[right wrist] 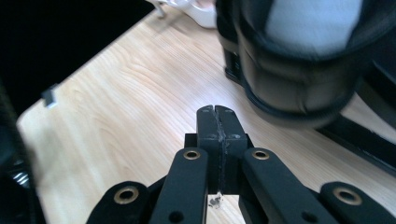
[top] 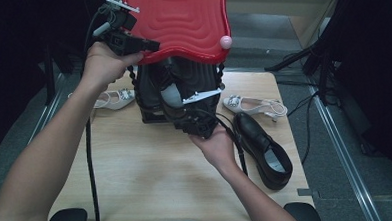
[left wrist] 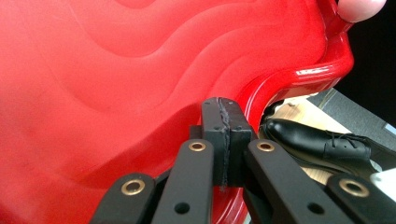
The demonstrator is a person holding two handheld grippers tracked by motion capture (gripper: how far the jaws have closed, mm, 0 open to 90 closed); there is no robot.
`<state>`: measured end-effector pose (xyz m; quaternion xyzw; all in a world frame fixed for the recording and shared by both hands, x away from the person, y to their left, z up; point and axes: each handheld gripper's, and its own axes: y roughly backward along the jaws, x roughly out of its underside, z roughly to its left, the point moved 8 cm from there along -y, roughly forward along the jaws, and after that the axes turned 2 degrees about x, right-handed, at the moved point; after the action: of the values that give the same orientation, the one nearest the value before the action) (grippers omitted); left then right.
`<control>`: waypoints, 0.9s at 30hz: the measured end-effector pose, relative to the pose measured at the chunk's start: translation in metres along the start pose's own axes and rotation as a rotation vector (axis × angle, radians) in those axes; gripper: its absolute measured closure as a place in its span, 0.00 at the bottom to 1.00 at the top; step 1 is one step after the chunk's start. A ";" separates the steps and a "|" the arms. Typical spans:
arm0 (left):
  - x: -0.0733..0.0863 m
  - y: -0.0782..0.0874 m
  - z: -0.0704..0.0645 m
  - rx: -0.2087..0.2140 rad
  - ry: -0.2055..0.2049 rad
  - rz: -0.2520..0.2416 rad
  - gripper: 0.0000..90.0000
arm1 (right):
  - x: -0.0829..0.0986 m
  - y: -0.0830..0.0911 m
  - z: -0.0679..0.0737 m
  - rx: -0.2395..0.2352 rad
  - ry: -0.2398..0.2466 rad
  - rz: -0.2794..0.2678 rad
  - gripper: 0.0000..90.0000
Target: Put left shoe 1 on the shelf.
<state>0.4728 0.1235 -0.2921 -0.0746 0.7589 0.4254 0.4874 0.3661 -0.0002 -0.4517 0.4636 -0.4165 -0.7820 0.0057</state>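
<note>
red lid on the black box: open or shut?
Open. The red lid stands raised above the black box, with the left hand-held gripper at its edge.

The red lid (left wrist: 140, 70) is blocking everything ahead of my left gripper (left wrist: 223, 109). Bare table (right wrist: 116, 107) is lying open before my right gripper (right wrist: 217, 112), though something dark, maybe a shoe (right wrist: 299, 70), is crowding its upper right.

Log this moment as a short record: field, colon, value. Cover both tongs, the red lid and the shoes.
left tongs: jaws shut, against the underside of the red lid
right tongs: jaws shut, empty, over the table
red lid: raised, tilted up above a black container
black shoe: on the table, right of the container
pale heeled shoes: one at each side of the container
</note>
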 end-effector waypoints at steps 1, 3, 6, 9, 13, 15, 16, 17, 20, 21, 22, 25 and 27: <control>0.000 0.000 0.000 -0.001 -0.005 0.003 1.00 | 0.004 -0.003 -0.004 0.003 -0.013 0.007 1.00; 0.000 0.000 0.000 -0.002 -0.005 0.002 1.00 | 0.010 -0.008 -0.011 0.007 -0.040 -0.002 1.00; 0.000 0.000 0.000 -0.001 -0.005 0.003 1.00 | 0.010 -0.014 -0.018 0.029 -0.047 -0.021 1.00; 0.000 0.000 0.000 -0.001 -0.004 0.003 1.00 | 0.005 -0.017 -0.024 0.061 -0.059 -0.047 1.00; 0.000 0.000 -0.001 -0.001 0.002 0.004 1.00 | 0.001 -0.018 -0.025 0.055 -0.062 -0.037 1.00; 0.000 0.000 0.000 -0.002 0.002 0.004 1.00 | -0.001 -0.018 -0.023 0.049 -0.068 -0.040 1.00; 0.000 0.000 0.000 -0.001 0.000 0.005 1.00 | -0.003 -0.017 -0.021 0.045 -0.062 -0.045 1.00; 0.000 0.000 -0.001 -0.002 0.000 0.005 1.00 | -0.005 -0.017 -0.020 0.046 -0.057 -0.046 1.00; 0.001 0.000 0.000 -0.002 -0.004 0.005 1.00 | -0.012 -0.021 -0.018 0.066 -0.046 -0.043 1.00; 0.000 0.000 0.000 -0.002 -0.005 0.001 1.00 | -0.013 -0.022 -0.018 0.061 -0.053 -0.042 1.00; 0.001 0.000 0.000 -0.003 -0.007 0.001 1.00 | -0.016 -0.024 -0.019 0.050 -0.065 -0.048 1.00; 0.001 0.000 0.000 -0.003 -0.007 -0.001 1.00 | -0.023 -0.029 -0.020 0.025 -0.089 -0.058 1.00; 0.001 0.000 0.000 -0.004 -0.008 -0.001 1.00 | -0.027 -0.032 -0.020 0.036 -0.086 -0.061 1.00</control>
<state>0.4719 0.1236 -0.2923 -0.0745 0.7561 0.4269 0.4904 0.4085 0.0188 -0.4578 0.4420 -0.4161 -0.7934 -0.0445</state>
